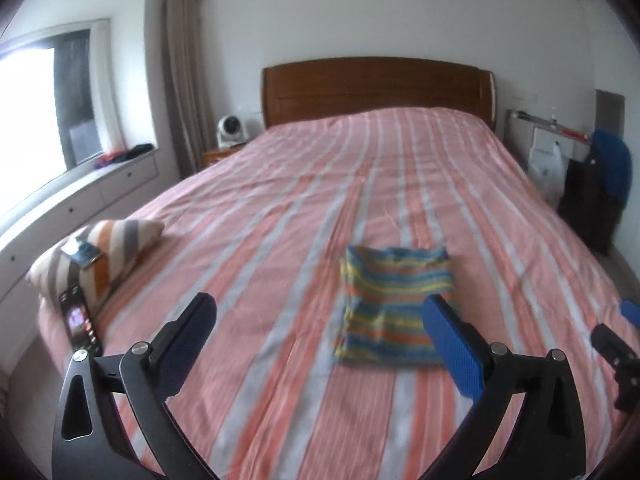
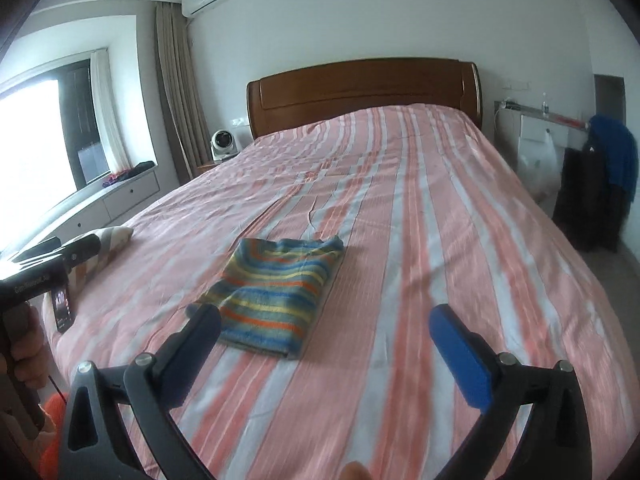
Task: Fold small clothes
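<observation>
A small striped garment (image 1: 390,304) in blue, yellow and orange lies folded into a neat rectangle on the pink striped bed cover (image 1: 280,208). My left gripper (image 1: 320,320) hovers just short of it, open wide, nothing between its blue pads. In the right wrist view the same folded garment (image 2: 276,292) lies ahead and to the left. My right gripper (image 2: 326,330) is open and empty, raised above the cover. The right gripper's tip (image 1: 624,336) shows at the edge of the left wrist view. The left gripper's body (image 2: 44,268) shows at the far left, held by a hand (image 2: 28,356).
A striped cushion (image 1: 100,256) with a small packet on it sits near the bed's left edge, a phone (image 1: 80,320) leaning beside it. A wooden headboard (image 1: 376,88) stands at the far end. A chair with dark and blue clothes (image 1: 604,184) stands on the right.
</observation>
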The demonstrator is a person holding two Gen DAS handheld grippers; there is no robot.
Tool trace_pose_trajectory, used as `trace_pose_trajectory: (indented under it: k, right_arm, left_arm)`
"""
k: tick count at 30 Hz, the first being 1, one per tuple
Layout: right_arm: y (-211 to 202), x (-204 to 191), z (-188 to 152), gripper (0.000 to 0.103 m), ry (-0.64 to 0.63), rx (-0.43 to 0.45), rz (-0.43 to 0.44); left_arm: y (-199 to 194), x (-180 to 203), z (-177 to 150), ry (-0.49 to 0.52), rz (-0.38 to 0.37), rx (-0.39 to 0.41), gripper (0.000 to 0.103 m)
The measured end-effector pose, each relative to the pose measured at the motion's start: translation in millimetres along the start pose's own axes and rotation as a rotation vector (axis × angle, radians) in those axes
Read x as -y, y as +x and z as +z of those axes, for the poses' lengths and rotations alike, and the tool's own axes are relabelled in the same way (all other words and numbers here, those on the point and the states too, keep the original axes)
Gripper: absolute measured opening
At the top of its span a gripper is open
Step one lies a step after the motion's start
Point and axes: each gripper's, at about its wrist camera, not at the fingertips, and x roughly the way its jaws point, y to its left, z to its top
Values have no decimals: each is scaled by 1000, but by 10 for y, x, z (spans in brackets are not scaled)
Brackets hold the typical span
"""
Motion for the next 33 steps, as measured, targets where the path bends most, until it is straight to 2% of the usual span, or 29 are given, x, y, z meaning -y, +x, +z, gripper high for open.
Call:
trace_pose_trajectory:
  k: [4, 5, 8, 10, 12, 14, 16, 19, 22, 25, 31, 33]
  right_arm:
    - [-217, -22, -25, 102, 29, 23, 83]
    - [-290, -25, -22, 102, 42, 56, 77]
    - [-567, -59, -21, 103, 47, 183, -18]
    - [-557, -74, -17, 103, 54, 133, -33]
    - [-375, -48, -46, 103, 72, -36, 29]
    - [-282, -15, -137, 103, 118, -125, 84]
    - [-267, -84, -205, 103, 104, -164, 34]
    - [-315, -301, -287, 103, -3, -192, -9]
    - [-357, -452, -349, 103, -45, -247, 63]
    - [-441, -530, -371, 103, -47, -225, 87]
    - [-473, -803, -349, 103, -164, -202, -25]
    - [-482, -831, -336, 103, -171, -199, -28]
  left_arm:
    - [-14, 67, -86, 2, -35, -53, 103]
    - [-38, 88, -108, 9, -35, -53, 103]
    - [-151, 131, -174, 47, -42, -37, 103]
    - [-261, 137, -230, 67, -54, -29, 103]
    - [-323, 134, -286, 84, -50, -44, 103]
    - [-351, 158, -374, 111, -41, -92, 103]
    - [-369, 167, -457, 127, -45, -120, 103]
    - [-383, 161, -578, 136, -64, -165, 103]
    - [-427, 138, -649, 129, -94, -178, 103]
    - [-506, 149, -651, 151, -73, -170, 103]
    - [-554, 85, -559, 103, -94, -192, 103]
    - [-558, 63, -541, 80, -111, -205, 103]
